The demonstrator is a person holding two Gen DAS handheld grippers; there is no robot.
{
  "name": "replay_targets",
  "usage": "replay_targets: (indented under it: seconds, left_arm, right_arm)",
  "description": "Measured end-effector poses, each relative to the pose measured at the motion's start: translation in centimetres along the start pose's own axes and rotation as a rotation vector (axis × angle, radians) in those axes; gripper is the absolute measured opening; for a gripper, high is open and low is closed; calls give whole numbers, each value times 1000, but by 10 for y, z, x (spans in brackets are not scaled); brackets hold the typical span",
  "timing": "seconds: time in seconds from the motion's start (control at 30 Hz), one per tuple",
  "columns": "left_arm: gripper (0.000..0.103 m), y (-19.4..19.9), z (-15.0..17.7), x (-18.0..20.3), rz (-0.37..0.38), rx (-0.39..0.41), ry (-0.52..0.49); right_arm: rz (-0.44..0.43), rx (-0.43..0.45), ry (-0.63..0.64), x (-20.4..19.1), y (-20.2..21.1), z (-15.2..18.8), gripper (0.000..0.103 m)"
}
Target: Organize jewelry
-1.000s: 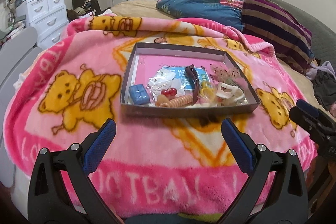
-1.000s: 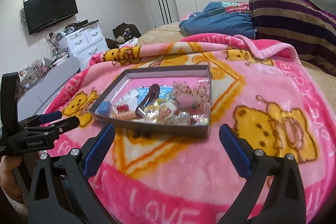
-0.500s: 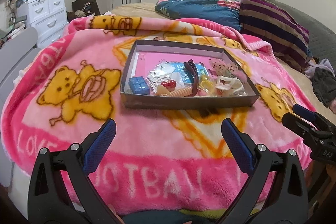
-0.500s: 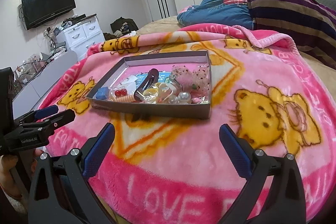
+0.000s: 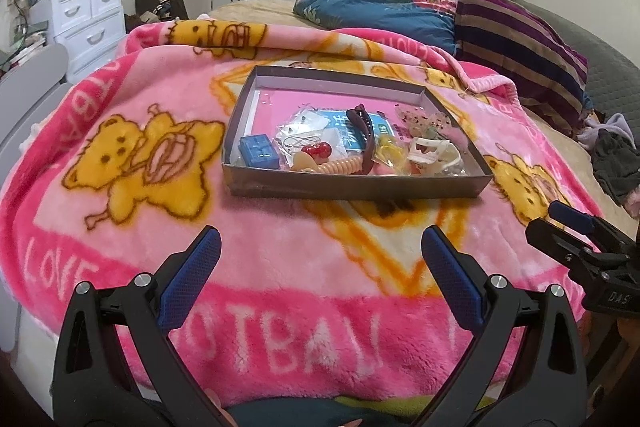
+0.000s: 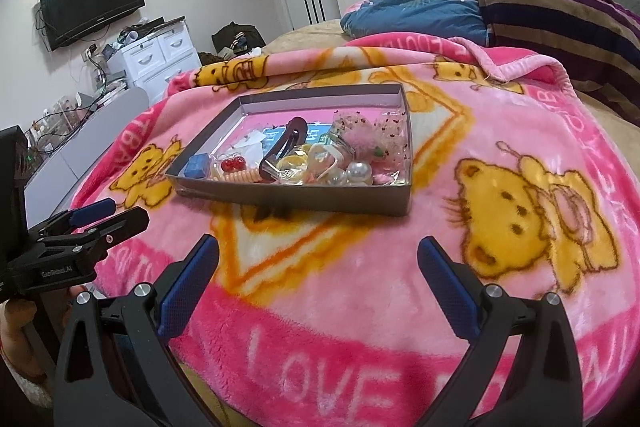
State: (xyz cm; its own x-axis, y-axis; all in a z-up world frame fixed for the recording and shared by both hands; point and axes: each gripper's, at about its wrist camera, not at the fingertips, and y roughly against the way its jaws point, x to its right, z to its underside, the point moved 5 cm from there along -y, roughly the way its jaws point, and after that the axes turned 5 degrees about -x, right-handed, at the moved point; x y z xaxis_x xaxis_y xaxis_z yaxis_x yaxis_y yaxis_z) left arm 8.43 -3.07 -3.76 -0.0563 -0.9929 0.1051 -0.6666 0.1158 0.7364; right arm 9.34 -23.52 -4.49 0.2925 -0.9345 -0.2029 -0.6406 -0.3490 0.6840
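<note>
Left wrist view: nearest, the black left gripper with blue pads (image 5: 320, 243) hangs spread wide, holding nothing, over the pink fleece blanket with yellow bears (image 5: 132, 155). The black right gripper (image 6: 318, 251), equally spread and empty, hovers beside it. Beyond both, the shallow grey cardboard tray (image 5: 352, 187) lies on the blanket, its long side across this view. Inside, the dark maroon hair clip (image 5: 366, 137) runs near to far, leaning on the other pieces, past the small blue box (image 5: 258, 155) and red cherry beads (image 5: 316, 149). Only the right wrist view shows the white pearl beads (image 6: 356, 171) and the wall-mounted black television (image 6: 92, 1).
</note>
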Motion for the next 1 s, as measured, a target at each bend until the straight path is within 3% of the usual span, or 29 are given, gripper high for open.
replay_targets:
  seconds: [1.0]
  left_arm:
    - [94, -3, 2, -4, -23, -15, 2]
  right_arm:
    - [3, -14, -21, 4, -5, 2, 99]
